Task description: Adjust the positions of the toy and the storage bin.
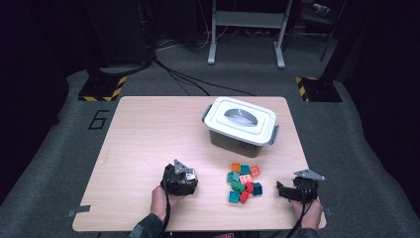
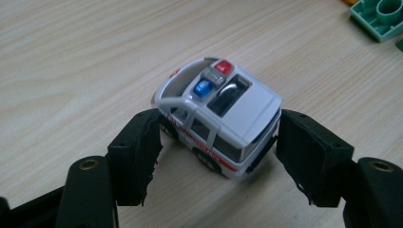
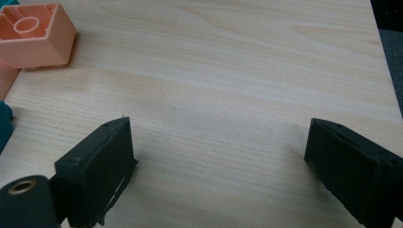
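On the desk (image 1: 143, 129), toward the left part of its near edge, the left gripper (image 1: 184, 179) sits in the person's left hand (image 1: 161, 198), its grey three-cornered plate on top. In the left gripper view its two black jaws stand apart on either side of a small white toy police car (image 2: 223, 121), the left jaw right against the car's front corner and the right jaw just beside its rear, neither squeezing it; the car rests on its wheels on the wood, with a red and a blue light on its roof and a red stripe along its side. Whether the left pad actually touches the car cannot be told. Further right, near the middle of the near edge, lies a loose heap of toy bricks (image 1: 244, 182) in green, teal, orange and red, close together and touching one another. Behind the heap, toward the far right corner, stands a grey storage box (image 1: 240, 123) with its white lid on and the handle folded flat. By the near right corner the right gripper (image 1: 285, 191) is held in the right hand (image 1: 308, 210), pointing left toward the bricks; its jaws are spread wide over bare wood with nothing between them, and an orange brick (image 3: 33, 35) lies well ahead of them.
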